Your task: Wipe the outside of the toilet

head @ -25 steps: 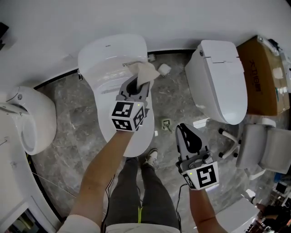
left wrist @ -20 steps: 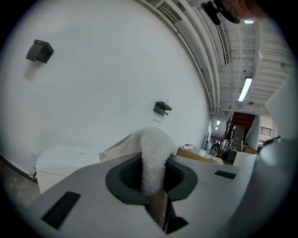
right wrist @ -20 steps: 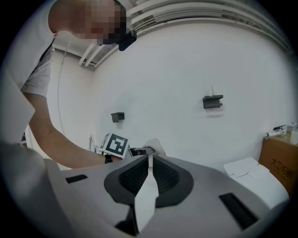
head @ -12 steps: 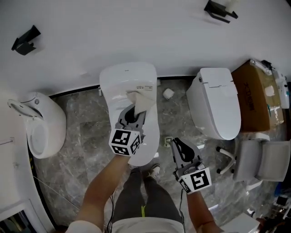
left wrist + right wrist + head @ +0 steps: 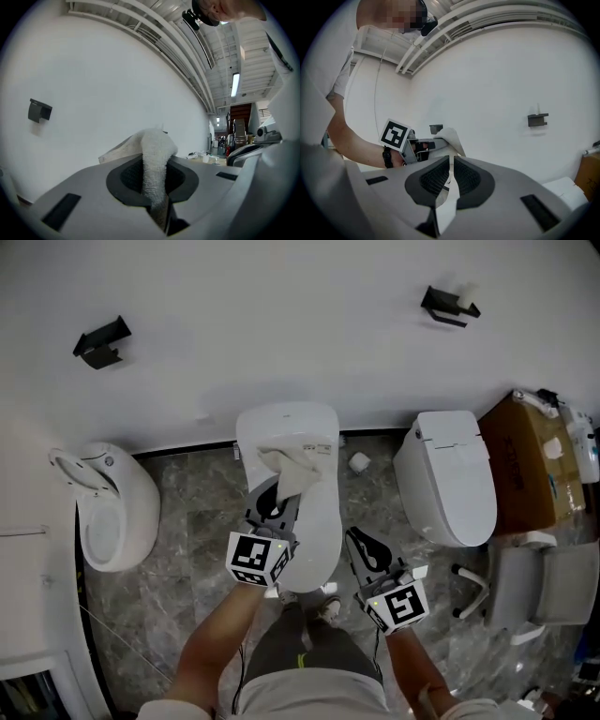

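Toilet: the toilet (image 5: 314, 521) is standing lid-down against the wall, straight ahead of the person.
Cloth: the white cloth (image 5: 298, 463) is hanging over the rear of the lid. Contact with the surface isn't clear from here.
Left gripper: the left gripper (image 5: 279, 491) is clamping the cloth between its jaws, and a fold is flopping over the tips.
Right gripper: the right gripper (image 5: 362, 540) is hovering off the bowl's front-right with its jaws nearly together – just a thin slit, nothing in them.
Handling: the cloth is looking soft, light and limp, so it will likely be bunching or dragging. The shell is looking hard and slick.
Grip: it is probably best pinched at the bunched middle, as now – a loose pad leading.
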Demonstrator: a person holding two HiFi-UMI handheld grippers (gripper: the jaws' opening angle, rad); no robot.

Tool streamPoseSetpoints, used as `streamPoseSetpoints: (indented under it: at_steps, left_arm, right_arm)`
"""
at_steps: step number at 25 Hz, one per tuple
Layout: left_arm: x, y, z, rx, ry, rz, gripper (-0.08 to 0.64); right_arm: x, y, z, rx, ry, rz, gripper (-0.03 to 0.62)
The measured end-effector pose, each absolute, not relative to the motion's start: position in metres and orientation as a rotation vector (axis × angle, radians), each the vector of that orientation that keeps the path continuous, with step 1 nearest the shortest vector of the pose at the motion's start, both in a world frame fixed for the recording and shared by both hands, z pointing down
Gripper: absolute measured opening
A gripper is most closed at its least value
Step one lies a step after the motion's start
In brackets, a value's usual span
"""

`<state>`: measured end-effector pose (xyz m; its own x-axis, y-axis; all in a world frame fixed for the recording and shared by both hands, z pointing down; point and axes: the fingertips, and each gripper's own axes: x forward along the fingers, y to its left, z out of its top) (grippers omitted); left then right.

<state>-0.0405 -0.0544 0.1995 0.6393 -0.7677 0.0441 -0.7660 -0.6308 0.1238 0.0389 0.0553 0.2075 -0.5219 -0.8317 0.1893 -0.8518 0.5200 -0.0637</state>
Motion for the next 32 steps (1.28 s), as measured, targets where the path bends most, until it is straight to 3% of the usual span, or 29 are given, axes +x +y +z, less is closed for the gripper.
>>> streamPoseSetpoints:
  at_steps: [13, 32]
  left_arm:
    - [-0.094, -0.004, 0.087, 2.795, -1.403, -0.070, 0.058]
    - [-0.184, 0.046, 0.005, 2.706, -1.656, -0.109, 0.058]
  right_arm:
    - [0.019, 0.075, 0.152, 1.350, -2.666, 0.148, 0.052]
    - [0.060, 0.059, 0.104, 1.422, -2.643, 0.069, 0.052]
